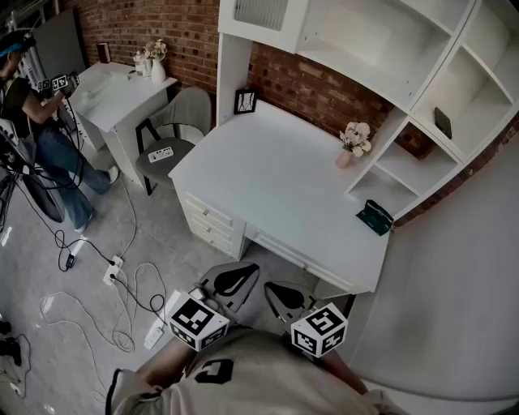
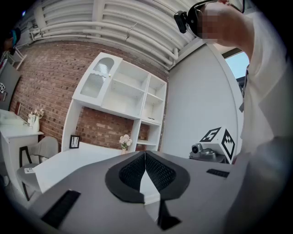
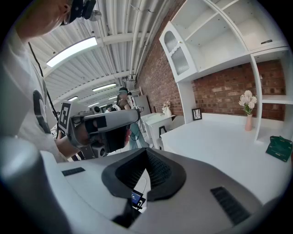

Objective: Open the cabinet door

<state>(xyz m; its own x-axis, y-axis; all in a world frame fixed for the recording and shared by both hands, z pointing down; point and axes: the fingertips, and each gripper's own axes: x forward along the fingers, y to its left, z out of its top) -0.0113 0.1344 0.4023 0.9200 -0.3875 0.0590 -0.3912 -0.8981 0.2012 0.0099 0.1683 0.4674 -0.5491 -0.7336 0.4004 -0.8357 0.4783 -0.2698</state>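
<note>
stands at the near edge of the white desk [image 1: 276,186], both grippers held low in front of it. holds the left gripper [image 1: 231,284] with jaws pressed together, nothing between them. holds the right gripper [image 1: 284,298] just beside it, jaws likewise closed and empty. faces the cabinet door [image 1: 261,12], arched with ribbed glass, shut flush, high above the desk's far left corner and well apart from both grippers. finds a pink vase of flowers [image 1: 350,146] on the desk's far right, a small picture frame [image 1: 245,101] at its far left corner, a green box [image 1: 375,217] at its right end.
</note>
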